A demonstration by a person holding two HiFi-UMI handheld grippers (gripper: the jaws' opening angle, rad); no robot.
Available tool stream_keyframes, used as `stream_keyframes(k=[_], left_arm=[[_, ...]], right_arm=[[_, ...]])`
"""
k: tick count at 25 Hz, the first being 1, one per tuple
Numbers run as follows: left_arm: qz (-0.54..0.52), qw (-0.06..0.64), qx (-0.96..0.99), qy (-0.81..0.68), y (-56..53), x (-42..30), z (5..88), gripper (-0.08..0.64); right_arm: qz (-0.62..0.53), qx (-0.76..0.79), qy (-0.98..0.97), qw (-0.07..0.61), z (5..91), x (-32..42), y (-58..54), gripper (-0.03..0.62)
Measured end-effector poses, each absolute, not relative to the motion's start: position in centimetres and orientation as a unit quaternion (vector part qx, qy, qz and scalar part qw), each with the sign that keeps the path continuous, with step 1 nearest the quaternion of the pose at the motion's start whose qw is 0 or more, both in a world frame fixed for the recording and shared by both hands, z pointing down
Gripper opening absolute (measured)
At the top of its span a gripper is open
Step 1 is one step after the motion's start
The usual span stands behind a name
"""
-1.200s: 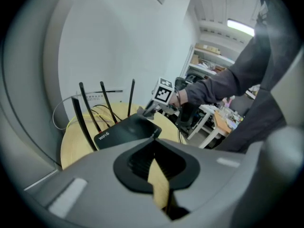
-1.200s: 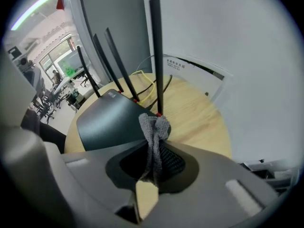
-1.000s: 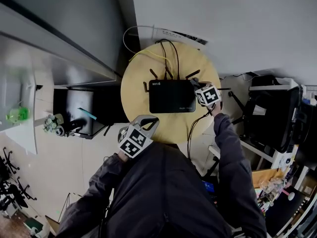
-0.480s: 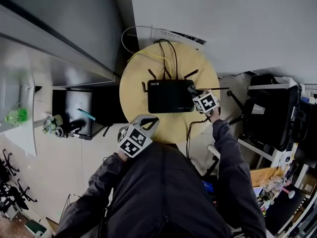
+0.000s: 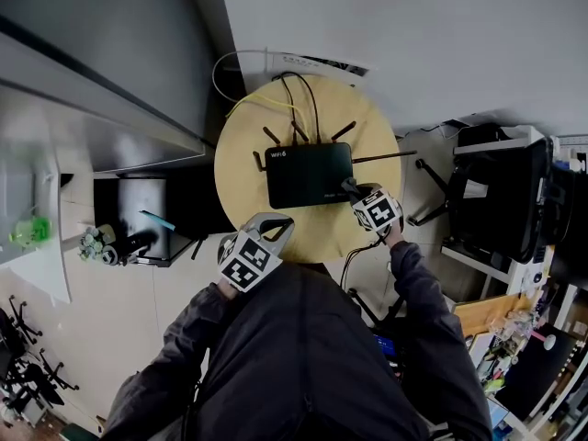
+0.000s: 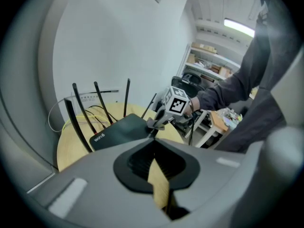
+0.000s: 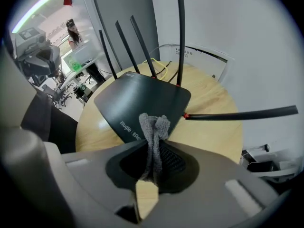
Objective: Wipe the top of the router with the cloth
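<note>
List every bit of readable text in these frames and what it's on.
"WIFI6": white print on the router top, at the antenna end.
"Ruijie", as best it reads: white print at the router's front edge, right gripper view; the text after it is covered by the cloth.
Wall panel: print too small to read.

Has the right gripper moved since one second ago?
Yes. Against the router, the right gripper slid from its right edge to its near right corner, toward the person.
</note>
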State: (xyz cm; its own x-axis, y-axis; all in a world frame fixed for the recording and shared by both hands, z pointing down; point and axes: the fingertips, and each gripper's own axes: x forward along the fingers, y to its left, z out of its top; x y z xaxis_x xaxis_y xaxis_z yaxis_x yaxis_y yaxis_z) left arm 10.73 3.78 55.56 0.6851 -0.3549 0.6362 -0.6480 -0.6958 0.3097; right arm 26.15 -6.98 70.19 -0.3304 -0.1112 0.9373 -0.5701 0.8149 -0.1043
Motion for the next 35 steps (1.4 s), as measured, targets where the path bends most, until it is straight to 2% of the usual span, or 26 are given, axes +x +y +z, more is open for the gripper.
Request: stream_keyframes(k=[11, 16, 25, 35], left_arm=[[0.291, 0.257, 0.876, -0.285, 4.0, 11.1, 55.5, 0.000], [0.305, 0.265, 0.863, -0.303, 4.3, 11.0, 55.7, 0.000], [0.325, 0.271, 0.845, -0.327, 5.0, 11.8, 55.5, 0.000], [0.328, 0.268, 0.843, -0.331, 5.3, 12.5, 55.3, 0.000]], right_arm=[[0.206, 0.210, -0.815, 0.499, 69.4, 26.9, -8.6, 0.046], [0.163, 0.189, -0.800, 0.546, 71.4, 29.3, -11.6, 0.046], [0.001, 0.049, -0.795, 0.605, 74.1, 27.0, -12.4, 0.044], [-0.098, -0.044, -0.792, 0.601, 74.2, 26.9, -8.3, 0.044]])
